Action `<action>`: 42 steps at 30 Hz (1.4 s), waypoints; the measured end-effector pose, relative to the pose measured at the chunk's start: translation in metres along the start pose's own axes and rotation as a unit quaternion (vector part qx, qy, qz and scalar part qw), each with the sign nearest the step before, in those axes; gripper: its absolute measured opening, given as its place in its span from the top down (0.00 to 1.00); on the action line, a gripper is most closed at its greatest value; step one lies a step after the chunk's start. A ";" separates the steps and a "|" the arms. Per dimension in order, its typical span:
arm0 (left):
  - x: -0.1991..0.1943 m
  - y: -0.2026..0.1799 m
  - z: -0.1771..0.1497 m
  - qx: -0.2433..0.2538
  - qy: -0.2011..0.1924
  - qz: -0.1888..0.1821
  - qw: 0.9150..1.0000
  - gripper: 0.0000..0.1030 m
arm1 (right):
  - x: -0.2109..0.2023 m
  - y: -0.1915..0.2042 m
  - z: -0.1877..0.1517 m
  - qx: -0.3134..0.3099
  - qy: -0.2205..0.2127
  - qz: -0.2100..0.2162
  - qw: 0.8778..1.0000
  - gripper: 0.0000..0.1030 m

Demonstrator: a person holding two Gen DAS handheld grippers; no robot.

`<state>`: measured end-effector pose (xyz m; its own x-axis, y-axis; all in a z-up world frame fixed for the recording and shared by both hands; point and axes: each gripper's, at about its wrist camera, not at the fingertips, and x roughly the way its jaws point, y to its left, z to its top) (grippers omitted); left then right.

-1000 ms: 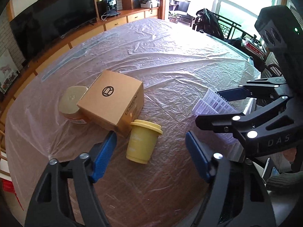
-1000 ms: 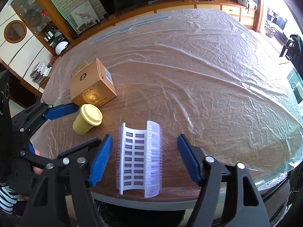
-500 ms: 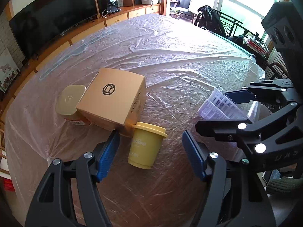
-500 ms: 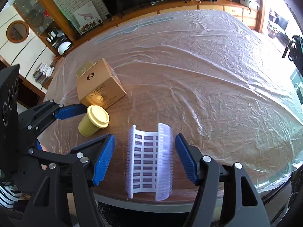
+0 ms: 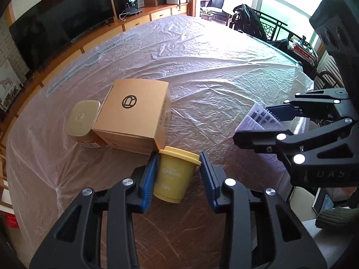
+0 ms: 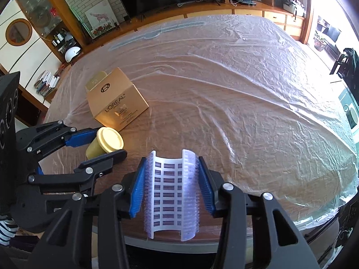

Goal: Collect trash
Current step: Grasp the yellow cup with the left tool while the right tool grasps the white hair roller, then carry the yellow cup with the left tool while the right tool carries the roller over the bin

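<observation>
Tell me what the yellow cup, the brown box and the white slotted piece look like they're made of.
Yellow cup: likely matte plastic, with a smooth moulded lip. Brown box: cardboard with a slight sheen, sharp folded edges and printed logo. White slotted piece: probably translucent plastic; thin curved grid with fine bristly edges.

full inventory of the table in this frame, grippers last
yellow lidded cup: 1, yellow, near table edge, upright, between left gripper pads
L'Oreal box: 1, tan cardboard, just beyond the cup
gold-lidded jar: 1, gold lid, against the box's far-left side
white plastic grid tray: 1, white, curved, at near table edge between right gripper pads
plastic sheet: 1, clear, crinkled, covering the table
left gripper: black, blue pads, closed around the cup
right gripper: black, blue pads, closed against the tray's sides
</observation>
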<state>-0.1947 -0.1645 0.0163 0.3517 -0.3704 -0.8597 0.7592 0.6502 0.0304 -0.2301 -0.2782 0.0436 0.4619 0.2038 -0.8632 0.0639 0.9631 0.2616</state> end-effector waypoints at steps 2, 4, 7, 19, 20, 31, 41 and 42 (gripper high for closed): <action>-0.002 -0.002 -0.001 0.001 -0.002 0.006 1.000 0.63 | -0.003 0.000 0.000 -0.002 -0.006 -0.002 1.000 0.59; -0.004 -0.003 -0.002 -0.001 -0.001 0.005 1.000 0.63 | -0.007 -0.001 0.000 0.000 -0.009 0.002 1.000 0.59; -0.008 -0.002 -0.004 -0.013 -0.004 0.003 1.000 0.63 | -0.010 -0.004 0.001 0.006 -0.015 0.009 1.000 0.59; -0.038 0.017 -0.013 -0.098 -0.041 -0.009 0.994 0.63 | -0.026 -0.007 0.008 0.009 -0.027 0.049 0.998 0.59; -0.040 0.017 -0.014 -0.102 -0.042 -0.005 0.994 0.63 | -0.027 -0.008 0.008 0.007 -0.027 0.052 0.998 0.59; -0.059 0.013 -0.023 -0.145 -0.051 0.029 0.988 0.63 | -0.043 -0.002 0.008 -0.022 -0.024 0.084 0.996 0.59; -0.080 0.002 -0.034 -0.172 -0.064 0.046 0.982 0.63 | -0.073 0.001 0.002 -0.060 -0.027 0.120 0.991 0.59; -0.082 0.000 -0.035 -0.172 -0.066 0.047 0.982 0.63 | -0.076 0.001 0.001 -0.064 -0.026 0.125 0.990 0.59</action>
<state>-0.2425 -0.1105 0.0687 0.4966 -0.3655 -0.7873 0.4971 0.8633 -0.0872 -0.2643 -0.2933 0.1099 0.4951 0.4325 -0.7535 -0.1690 0.8986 0.4048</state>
